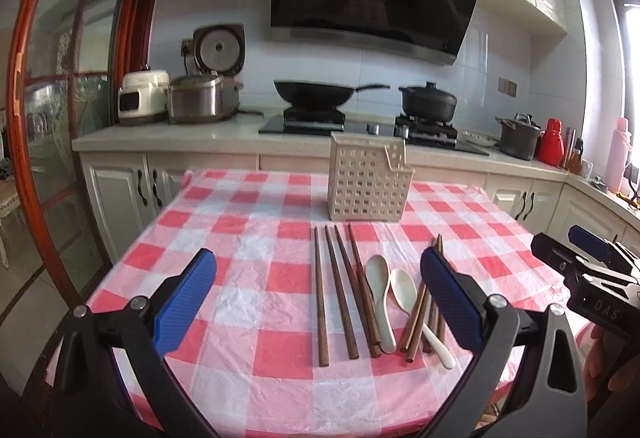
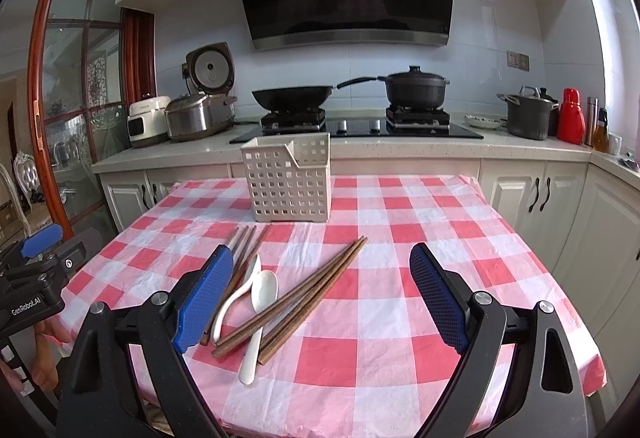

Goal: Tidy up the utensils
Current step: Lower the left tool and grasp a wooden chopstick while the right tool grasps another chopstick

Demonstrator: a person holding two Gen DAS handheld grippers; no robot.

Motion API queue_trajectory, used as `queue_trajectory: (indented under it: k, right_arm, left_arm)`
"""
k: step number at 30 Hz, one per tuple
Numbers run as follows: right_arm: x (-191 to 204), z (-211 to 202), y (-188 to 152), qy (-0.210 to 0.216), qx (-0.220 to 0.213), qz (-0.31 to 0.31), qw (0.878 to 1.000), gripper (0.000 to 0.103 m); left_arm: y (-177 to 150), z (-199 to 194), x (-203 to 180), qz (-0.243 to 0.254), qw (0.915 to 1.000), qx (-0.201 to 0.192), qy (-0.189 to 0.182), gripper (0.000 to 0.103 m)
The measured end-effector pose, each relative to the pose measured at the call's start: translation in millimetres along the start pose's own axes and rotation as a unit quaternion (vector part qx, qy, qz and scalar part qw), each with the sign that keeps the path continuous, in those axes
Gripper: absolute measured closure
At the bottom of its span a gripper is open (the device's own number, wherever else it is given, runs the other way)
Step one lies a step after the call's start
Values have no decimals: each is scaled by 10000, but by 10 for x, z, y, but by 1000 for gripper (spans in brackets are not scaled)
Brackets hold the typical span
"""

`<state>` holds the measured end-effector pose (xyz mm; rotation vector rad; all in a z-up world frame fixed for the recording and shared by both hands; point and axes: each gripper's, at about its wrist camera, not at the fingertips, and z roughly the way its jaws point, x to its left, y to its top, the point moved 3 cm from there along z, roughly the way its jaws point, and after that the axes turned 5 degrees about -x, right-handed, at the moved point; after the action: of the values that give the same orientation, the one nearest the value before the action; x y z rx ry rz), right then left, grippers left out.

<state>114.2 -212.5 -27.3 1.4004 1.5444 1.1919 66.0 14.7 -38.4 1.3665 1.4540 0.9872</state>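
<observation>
A cream perforated utensil holder [image 1: 370, 182] [image 2: 288, 178] stands upright at the far side of the red-checked table [image 1: 240, 222] [image 2: 400, 222]. Several brown wooden chopsticks [image 1: 340, 290] lie side by side in front of it. Two white spoons [image 1: 380, 290] [image 2: 264, 294] rest beside them, with another bundle of chopsticks [image 2: 296, 298] crossing one spoon. My left gripper [image 1: 318, 256] hovers open over the near chopsticks, holding nothing. My right gripper [image 2: 321, 251] is open above the cloth to the right of the spoons, with nothing between its fingers.
Behind the table runs a counter with a stove, a black wok [image 1: 316, 94], a black pot [image 2: 414, 88], rice cookers [image 1: 200, 98], a grey pot and bottles [image 2: 572, 116]. A wood-framed glass door [image 1: 60, 118] is on the left. White cabinets line the right.
</observation>
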Motion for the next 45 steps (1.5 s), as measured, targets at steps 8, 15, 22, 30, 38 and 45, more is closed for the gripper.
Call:
queue_trajectory:
  k: [8,15,22,30,38,45]
  right_arm:
    - [-154,460,-166,-135,596,250,9978,18]
    - [-245,963,-321,-245,1272,408,9907,28]
    - [-331,1450,-415,-257,1993,757,9767,56]
    - [-329,1785,-435,-407,2499,856,9636,65]
    - [-363,1914,-456,-542,2691,955,9568,67]
    - [-302,2009,-448,-759,2752,688,9559,68]
  left_arm:
    - [-207,596,176,-370,9949,939,53,5]
    - [-343,1298,329,-111,9812,1894,358,5]
    - [-394,1900,458,-247,9636,2630,410,5]
    - [-429,2300,439,-12,9507,3072,417,5]
    - [-432,2426,439,5,9515,3048,408,5]
    - [-485,2498,495,-165,9463,3212,334,5]
